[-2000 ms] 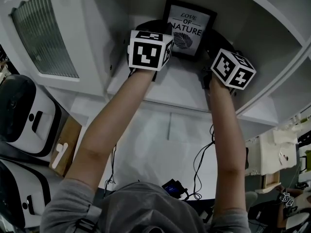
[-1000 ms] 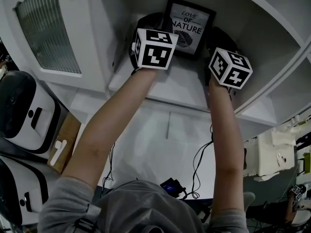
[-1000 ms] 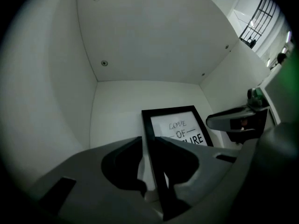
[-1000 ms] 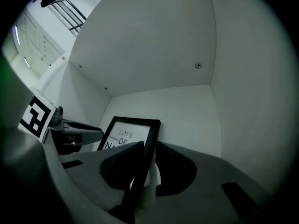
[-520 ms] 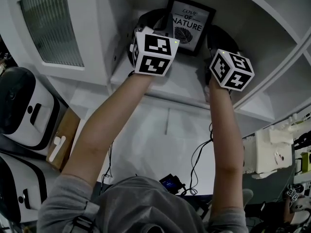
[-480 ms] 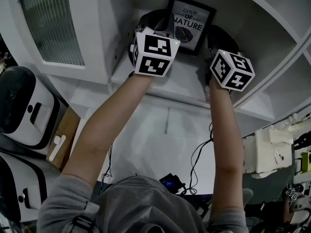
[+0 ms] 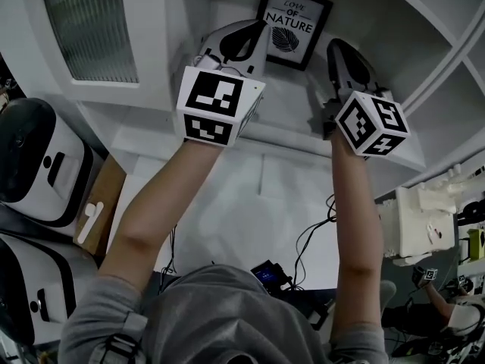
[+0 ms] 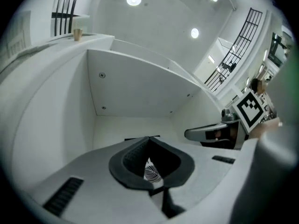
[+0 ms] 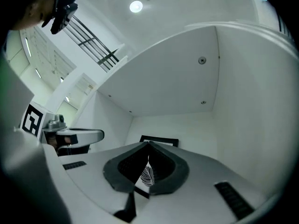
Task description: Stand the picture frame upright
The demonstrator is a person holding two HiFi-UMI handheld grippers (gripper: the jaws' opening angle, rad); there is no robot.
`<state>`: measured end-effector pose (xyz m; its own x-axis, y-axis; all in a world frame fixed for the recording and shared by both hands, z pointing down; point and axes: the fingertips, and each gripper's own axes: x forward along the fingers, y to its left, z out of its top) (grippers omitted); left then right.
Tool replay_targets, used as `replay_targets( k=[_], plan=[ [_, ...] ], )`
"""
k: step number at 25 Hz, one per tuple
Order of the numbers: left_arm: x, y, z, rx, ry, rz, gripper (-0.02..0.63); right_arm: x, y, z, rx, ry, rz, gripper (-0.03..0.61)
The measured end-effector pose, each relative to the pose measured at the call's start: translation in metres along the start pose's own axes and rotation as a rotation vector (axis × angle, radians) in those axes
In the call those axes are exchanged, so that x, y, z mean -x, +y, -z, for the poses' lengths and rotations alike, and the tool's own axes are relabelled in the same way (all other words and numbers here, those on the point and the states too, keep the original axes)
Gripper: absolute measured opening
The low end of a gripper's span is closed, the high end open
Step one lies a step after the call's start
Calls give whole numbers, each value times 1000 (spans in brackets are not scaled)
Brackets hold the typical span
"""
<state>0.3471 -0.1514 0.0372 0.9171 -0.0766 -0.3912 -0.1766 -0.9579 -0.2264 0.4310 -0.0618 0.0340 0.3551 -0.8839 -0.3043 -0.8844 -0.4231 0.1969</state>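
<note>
Both hands have backed off since a second ago and the jaws have just been closing, so the left gripper [image 7: 254,32] and right gripper [image 7: 339,48] are pressed together empty, while the picture frame [image 7: 294,25] stands upright by itself at the back of the shelf [image 7: 292,116], looks done to me.

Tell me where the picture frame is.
Head view, top centre: the picture frame stands at the back of the white shelf, beyond the left tongs and right tongs, both just closed empty.
</note>
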Motion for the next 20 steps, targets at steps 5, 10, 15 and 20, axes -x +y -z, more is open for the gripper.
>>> replay_targets(
  k=[5, 10, 15, 20],
  plan=[
    [36, -12, -9, 76, -11, 43, 6, 39, 17, -26, -20, -52, -25, 26],
    [73, -19, -11, 121, -24, 70, 7, 78, 35, -33, -53, -55, -58, 26],
    [110, -26, -2, 119, 1, 87, 6, 115, 53, -33, -65, -61, -84, 26],
    [150, -30, 17, 122, 43, 84, 6, 155, 67, -17, -55, -44, -69, 26]
  ],
)
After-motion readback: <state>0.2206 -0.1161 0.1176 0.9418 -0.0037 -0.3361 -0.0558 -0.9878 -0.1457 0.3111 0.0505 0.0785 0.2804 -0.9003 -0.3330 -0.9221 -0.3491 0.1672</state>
